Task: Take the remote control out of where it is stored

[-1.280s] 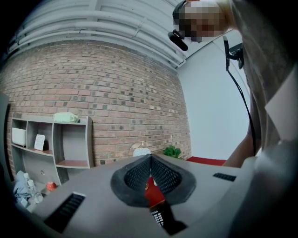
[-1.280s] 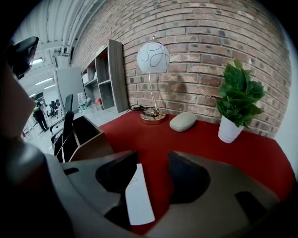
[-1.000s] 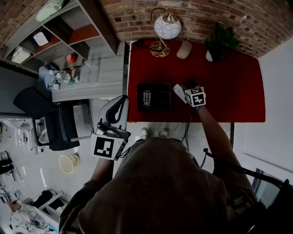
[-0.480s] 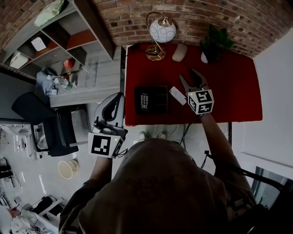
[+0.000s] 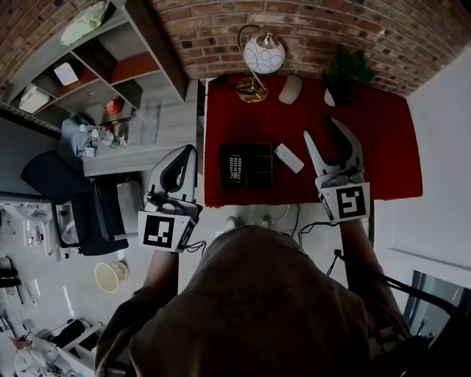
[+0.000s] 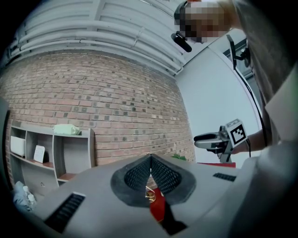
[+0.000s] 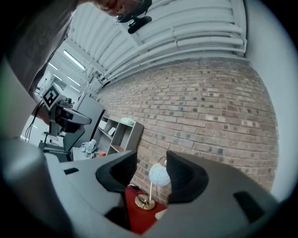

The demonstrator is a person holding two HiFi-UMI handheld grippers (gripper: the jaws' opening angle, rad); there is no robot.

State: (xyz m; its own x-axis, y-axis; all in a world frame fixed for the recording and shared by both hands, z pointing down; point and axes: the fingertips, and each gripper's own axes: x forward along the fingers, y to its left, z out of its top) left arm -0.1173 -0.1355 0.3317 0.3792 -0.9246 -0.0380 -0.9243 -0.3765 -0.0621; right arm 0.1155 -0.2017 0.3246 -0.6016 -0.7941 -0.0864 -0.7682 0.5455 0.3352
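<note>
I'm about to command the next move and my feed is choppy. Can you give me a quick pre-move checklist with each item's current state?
1. White remote out of the black storage box: ok, it lies flat on the red table beside the box.
2. Right gripper empty: ok, jaws apart, nothing between them.
3. Right gripper clear of the remote: ok, apart, to its right.
4. Left gripper idle: ok, jaws together, off the table's left edge.
5. Box empty: not ok, a dark keypad device lies inside.

Red table [image 5: 383,147], white remote control [image 5: 288,157], black storage tray [image 5: 246,163], brass lamp [image 5: 263,53] with line-patterned white globe, green plant [image 5: 349,70], red-brown brick wall [image 5: 331,22].
</note>
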